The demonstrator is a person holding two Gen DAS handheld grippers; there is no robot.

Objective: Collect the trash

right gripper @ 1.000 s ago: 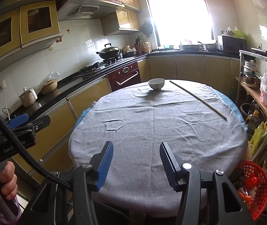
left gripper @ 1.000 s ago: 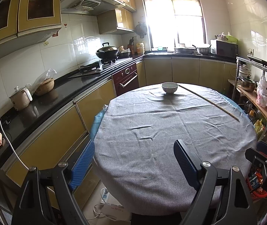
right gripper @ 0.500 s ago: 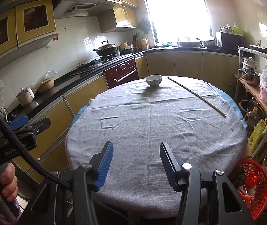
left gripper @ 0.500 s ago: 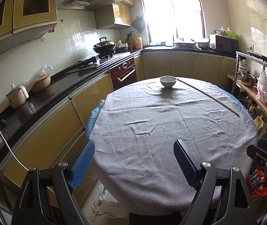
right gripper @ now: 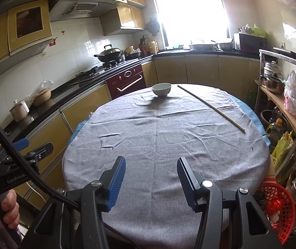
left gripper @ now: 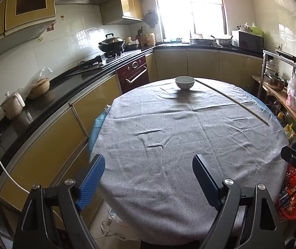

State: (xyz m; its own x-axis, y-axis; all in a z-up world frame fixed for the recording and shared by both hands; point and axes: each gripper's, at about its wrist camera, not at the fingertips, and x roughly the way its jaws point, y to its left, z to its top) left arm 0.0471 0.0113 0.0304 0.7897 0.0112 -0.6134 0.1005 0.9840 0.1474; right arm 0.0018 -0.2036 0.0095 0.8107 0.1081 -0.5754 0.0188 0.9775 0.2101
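Observation:
A round table under a grey cloth point(left gripper: 179, 137) fills both views point(right gripper: 168, 137). On its far side stand a white bowl point(left gripper: 185, 82), also in the right wrist view point(right gripper: 161, 89), and a long thin stick point(left gripper: 231, 100), also in the right wrist view point(right gripper: 210, 106). A red basket point(right gripper: 276, 207) holding scraps sits low at the table's right point(left gripper: 293, 199). My left gripper point(left gripper: 149, 178) is open and empty over the near table edge. My right gripper point(right gripper: 151, 176) is open and empty beside it. No loose trash shows on the cloth.
A black counter point(left gripper: 44, 103) with a kettle, a pot and a hob runs along the left. A red oven point(left gripper: 134, 74) stands in the corner. A metal rack point(right gripper: 283, 95) with pots and bags is on the right. Cables and a box lie on the floor point(left gripper: 114, 226).
Both grippers have risen and shifted slightly, so the table sits lower and more centred in view. Both stay open and empty.

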